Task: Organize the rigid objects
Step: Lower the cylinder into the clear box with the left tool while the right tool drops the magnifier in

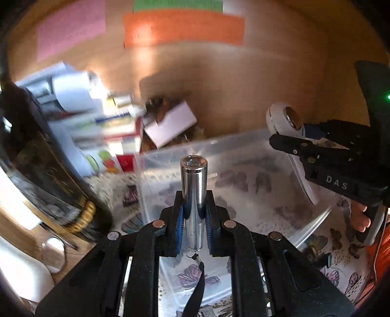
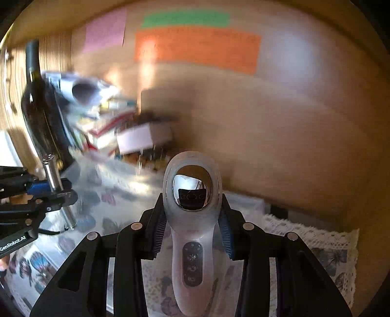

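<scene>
Left claw [image 1: 194,209] is clamped on a chrome cylinder [image 1: 193,185], its blue pads [image 1: 179,219] pressed to both sides of the tube's lower half; the lens end points toward 12 o'clock and a black strap [image 1: 196,287] hangs from a small ring at the tail. Beneath it sits a clear plastic bin [image 1: 243,146] on a butterfly-print cloth [image 1: 341,275] covering the worktop. At 3 o'clock in this view the right claw [image 1: 287,141] grips a white handheld device [image 1: 285,119] with a round mirrored head, held above the bin's far right part.

From the right wrist, the right claw [image 2: 193,231] is closed on the device's [image 2: 192,219] neck just below the mirrored oval, button panel facing up. At 9 o'clock the left claw [image 2: 57,192] shows with the cylinder [image 2: 52,173] standing tilted in it. A dark bottle [image 2: 34,97] and a blurred pile of boxes and papers [image 2: 97,109] lie toward 10 o'clock, against a wooden wall bearing pink [image 2: 104,31], green [image 2: 185,19] and orange [image 2: 197,48] paper sheets.
</scene>
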A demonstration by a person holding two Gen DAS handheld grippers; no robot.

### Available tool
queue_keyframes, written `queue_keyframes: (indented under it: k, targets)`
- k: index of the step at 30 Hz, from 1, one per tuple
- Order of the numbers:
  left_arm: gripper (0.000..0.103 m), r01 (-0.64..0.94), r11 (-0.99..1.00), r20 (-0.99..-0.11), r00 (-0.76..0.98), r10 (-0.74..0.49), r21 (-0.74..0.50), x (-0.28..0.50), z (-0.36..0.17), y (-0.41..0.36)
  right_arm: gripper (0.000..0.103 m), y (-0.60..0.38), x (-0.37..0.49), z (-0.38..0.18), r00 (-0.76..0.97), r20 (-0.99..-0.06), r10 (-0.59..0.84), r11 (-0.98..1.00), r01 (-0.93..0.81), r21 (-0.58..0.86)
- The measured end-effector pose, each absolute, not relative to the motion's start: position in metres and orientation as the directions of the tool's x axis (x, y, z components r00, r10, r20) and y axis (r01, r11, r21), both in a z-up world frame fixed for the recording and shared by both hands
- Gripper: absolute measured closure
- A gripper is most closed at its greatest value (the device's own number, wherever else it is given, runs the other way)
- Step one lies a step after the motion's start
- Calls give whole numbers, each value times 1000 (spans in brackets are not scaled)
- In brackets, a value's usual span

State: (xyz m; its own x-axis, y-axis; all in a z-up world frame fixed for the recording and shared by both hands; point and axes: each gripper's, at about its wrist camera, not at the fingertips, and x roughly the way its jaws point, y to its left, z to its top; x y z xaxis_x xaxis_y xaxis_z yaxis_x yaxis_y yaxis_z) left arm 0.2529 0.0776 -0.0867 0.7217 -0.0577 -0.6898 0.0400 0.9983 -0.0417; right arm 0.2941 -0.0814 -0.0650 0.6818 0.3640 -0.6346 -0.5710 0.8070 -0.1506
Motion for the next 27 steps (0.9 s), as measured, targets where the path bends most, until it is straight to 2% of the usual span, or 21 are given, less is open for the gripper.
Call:
queue_keyframes:
  k: [4, 9, 14, 16, 27]
  targets:
    - [88, 61, 994, -727, 678, -106, -88, 260, -98, 77, 67, -72, 295, -80, 637, -690, 344, 787, -597, -158]
    - [88, 80, 992, -728, 674, -127, -100, 257, -97, 72, 67, -64, 293, -92, 589, -734, 338, 758, -633, -158]
    - [71, 94, 991, -717, 684, -131, -92, 253, -88, 64, 66, -63, 293, -96, 546, -763, 347, 747, -653, -127]
    - [57, 90, 992, -707, 697, -123, -84, 248, -82, 64, 64, -67, 290, -94, 537, -765, 356, 749, -653, -110]
    - [30, 46, 993, -651, 751, -108, -111, 215, -51, 78, 38, -95, 256, -53, 606, -676, 419, 783, -619, -70]
